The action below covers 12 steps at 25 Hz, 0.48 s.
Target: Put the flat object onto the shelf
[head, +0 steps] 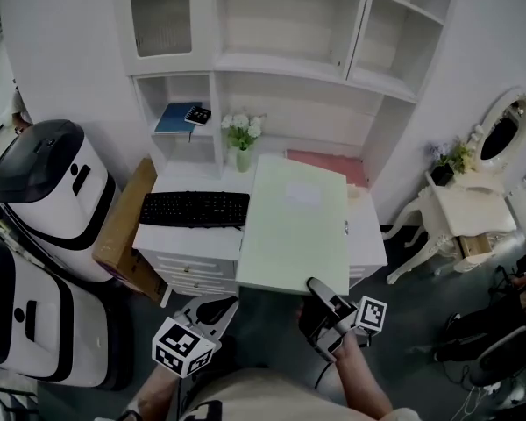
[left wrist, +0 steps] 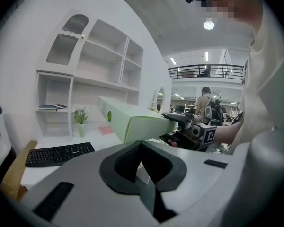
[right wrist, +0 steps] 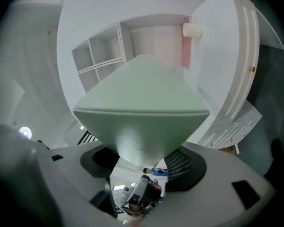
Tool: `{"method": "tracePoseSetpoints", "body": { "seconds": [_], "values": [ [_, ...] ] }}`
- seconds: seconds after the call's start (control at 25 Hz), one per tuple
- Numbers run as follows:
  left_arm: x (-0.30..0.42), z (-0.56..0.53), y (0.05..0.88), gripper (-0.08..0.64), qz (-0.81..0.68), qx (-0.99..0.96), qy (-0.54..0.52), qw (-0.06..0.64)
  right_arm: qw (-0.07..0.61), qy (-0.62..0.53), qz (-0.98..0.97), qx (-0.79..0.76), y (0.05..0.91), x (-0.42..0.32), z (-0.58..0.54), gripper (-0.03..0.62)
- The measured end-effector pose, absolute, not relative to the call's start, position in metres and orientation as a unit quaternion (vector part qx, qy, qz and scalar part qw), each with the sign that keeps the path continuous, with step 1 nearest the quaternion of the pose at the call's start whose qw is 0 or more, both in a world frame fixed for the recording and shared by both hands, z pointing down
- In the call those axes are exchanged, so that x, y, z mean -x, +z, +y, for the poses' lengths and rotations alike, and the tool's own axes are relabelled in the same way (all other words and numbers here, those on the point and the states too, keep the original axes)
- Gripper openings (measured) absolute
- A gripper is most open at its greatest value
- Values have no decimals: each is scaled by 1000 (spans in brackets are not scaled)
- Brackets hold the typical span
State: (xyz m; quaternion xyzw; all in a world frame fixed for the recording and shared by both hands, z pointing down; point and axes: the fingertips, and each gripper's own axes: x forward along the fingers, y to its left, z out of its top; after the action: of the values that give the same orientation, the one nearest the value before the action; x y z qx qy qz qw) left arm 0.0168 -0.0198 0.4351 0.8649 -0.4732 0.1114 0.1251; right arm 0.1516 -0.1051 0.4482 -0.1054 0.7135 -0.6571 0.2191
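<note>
Book (head: pixel 177 117): lies in the small L cubby, so that slot's taken and isn't my target.
Keyboard (head: pixel 195 209): on the L half of the worktop (head: pixel 180 237), clear of the box's path.
L hand-held gripper (head: pixel 212 307): low and close to my body, short of the worktop edge. Jaws pressed together, nothing in them. I reckon it's parked there so it doesn't foul the box, which shows above and beyond it in its own view.
Flowers (head: pixel 242 132): vase at the back of the worktop, just L of the box's far corner. That's what I'd hit if the box swung L.
Shelf (head: pixel 280 62): wide board over the middle bay, bare as far as I can see. Prob. the landing spot, and it's well above the box.
Box (head: pixel 296 222): pale green and flat, in the air over the R half of the worktop, long axis aimed at the shelving. Roughly level, I'd say so the far edge can slide in first.
R hand-held gripper (head: pixel 319 289): pinching the box's near short edge, one jaw on top, one under. An end grip leaves the whole length free to go onto the shelf. With that much overhang I'd expect droop or twist.
Pink mat (head: pixel 329 165): flat on the worktop beyond the box, partly covered by it in the head view.
Stage: carry phase; box not yet on the shelf and needs more lift.
</note>
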Motion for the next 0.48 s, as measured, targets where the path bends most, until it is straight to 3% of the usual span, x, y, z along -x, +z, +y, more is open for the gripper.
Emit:
{"method": "tracePoseSetpoints", "body": {
  "seconds": [0.48],
  "values": [
    [-7, -17, 435, 14, -485, -858, 103, 130, 217, -647, 728, 74, 411, -131, -111, 298]
  ]
}}
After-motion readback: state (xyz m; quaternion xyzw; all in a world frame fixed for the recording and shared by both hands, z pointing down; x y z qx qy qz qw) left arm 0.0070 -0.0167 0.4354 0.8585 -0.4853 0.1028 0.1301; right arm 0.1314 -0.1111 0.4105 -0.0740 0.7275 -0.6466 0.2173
